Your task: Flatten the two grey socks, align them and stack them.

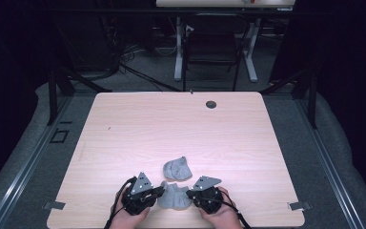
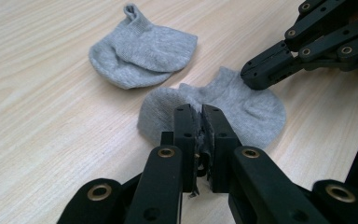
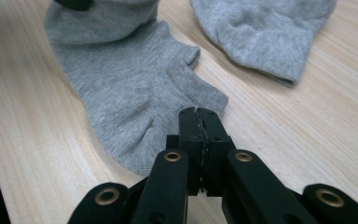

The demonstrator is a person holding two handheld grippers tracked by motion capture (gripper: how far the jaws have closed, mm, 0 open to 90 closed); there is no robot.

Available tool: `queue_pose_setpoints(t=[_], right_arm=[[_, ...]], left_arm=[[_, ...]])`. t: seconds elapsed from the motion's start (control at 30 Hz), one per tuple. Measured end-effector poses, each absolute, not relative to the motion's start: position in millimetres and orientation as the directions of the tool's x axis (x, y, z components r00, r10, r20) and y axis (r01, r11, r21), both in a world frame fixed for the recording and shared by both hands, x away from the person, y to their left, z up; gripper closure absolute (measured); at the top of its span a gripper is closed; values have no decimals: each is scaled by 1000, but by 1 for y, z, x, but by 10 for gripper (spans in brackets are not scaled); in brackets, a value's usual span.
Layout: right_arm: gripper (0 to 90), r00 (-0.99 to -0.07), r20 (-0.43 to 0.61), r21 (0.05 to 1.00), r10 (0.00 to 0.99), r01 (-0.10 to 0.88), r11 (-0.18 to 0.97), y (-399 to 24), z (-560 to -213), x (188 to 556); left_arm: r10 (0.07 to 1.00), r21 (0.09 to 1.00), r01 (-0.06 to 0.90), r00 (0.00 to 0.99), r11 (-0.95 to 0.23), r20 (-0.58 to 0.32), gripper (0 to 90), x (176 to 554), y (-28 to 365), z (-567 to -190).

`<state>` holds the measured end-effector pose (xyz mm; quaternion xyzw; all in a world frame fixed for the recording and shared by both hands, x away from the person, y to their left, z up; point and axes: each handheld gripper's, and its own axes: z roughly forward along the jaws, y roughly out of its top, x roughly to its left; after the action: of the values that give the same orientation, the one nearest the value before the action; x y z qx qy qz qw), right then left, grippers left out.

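Note:
Two grey ankle socks lie on the pale wooden table. The near sock sits between my grippers at the front edge. My left gripper is shut on its left edge, with grey fabric showing between the jaws. My right gripper is shut, its tips at the sock's cuff corner with no fabric seen between them. Its tip touches the raised cuff in the left gripper view. The far sock lies folded just beyond, untouched.
A small round hole marks the table's far side. Metal brackets sit at the front corners. A chair and desk legs stand on the floor beyond the table.

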<state>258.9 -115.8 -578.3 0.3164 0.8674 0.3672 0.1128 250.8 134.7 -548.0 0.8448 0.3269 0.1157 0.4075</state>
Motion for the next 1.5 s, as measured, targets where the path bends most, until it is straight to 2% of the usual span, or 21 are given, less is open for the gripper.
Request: queue_pose_setpoints(t=[0.4, 0.53, 0.77, 1.1, 1.5], right_arm=[[891, -762, 10, 695, 647, 471, 544, -125, -576, 259], [890, -763, 10, 697, 647, 469, 542, -124, -577, 259], [887, -767, 13, 700, 642, 465, 542, -124, -577, 260], [878, -765, 12, 699, 644, 467, 542, -125, -577, 260], [880, -761, 8, 687, 649, 475, 549, -127, -576, 260]], left_arm=[[675, 764, 483, 733, -429, -85, 816, 251, 144, -547], [676, 782, 472, 732, -407, -90, 773, 252, 147, -544], [680, 798, 459, 728, -390, -86, 750, 254, 151, -540], [682, 757, 482, 728, -440, -67, 775, 269, 147, -566], [681, 717, 507, 730, -479, -61, 827, 269, 145, -577]])
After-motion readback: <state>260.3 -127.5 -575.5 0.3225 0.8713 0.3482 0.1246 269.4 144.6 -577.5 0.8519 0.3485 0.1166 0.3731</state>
